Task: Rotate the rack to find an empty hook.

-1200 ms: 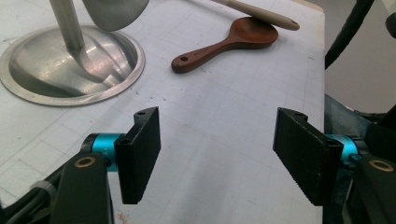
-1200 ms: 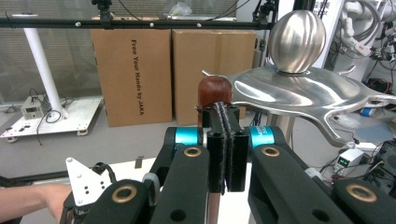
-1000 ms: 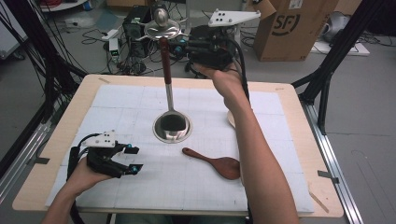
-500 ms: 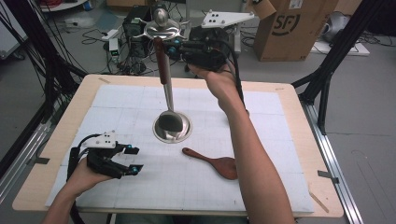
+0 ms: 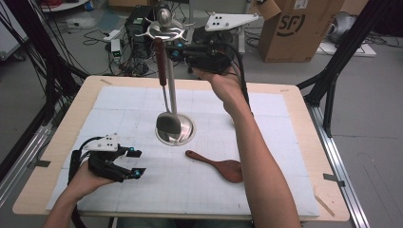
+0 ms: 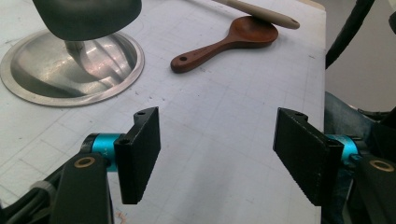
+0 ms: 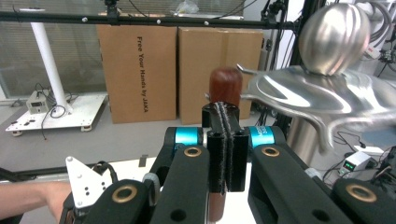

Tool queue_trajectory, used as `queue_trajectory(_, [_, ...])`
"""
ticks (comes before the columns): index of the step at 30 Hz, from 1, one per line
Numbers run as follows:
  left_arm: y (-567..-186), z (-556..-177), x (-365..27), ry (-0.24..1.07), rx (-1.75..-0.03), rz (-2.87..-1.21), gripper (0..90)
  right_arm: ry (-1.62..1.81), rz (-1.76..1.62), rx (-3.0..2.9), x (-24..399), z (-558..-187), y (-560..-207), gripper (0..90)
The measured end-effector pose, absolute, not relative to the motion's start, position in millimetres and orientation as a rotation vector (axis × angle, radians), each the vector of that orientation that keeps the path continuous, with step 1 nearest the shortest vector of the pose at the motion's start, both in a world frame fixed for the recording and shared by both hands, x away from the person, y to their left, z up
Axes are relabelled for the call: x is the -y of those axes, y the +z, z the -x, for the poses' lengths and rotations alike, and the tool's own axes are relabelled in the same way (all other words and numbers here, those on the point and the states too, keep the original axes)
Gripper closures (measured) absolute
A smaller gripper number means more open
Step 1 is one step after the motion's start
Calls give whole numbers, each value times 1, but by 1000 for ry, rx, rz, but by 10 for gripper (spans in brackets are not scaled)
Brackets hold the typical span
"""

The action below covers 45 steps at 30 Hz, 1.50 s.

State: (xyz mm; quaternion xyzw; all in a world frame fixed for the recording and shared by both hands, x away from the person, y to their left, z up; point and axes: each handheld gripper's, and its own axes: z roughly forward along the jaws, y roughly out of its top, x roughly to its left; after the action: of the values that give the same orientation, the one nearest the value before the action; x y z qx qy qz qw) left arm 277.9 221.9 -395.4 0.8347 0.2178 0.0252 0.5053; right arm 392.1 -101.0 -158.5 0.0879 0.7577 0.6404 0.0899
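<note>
Right tongs [image 7: 223, 154] gripping spatula handle [image 5: 160, 59] beside rack [image 5: 167, 31], left tongs [image 6: 219, 158] wide, wooden spoon [image 5: 219, 166] nearby

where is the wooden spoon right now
The wooden spoon lies flat on the white mat in the high view, just right of the steel stand's base.

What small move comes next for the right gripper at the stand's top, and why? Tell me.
Probably nudge the ladle sideways until its handle top catches a hook of the stand. The right gripper is shut on the reddish handle right beside the hooked crown, and the bowl hangs just over the stand's base, so it looks not yet hung.
</note>
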Motion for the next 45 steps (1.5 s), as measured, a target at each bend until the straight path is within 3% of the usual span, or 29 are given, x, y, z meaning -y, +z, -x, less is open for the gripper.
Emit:
queue_trajectory(24, [-396, -279, -222, 59, -529, -2014, 324, 1893, -374, -2212, 149, -408, -162, 899])
queue_trajectory(45, [-395, -279, -224, 61, -535, -2014, 310, 1880, -349, -2206, 142, -414, -156, 899])
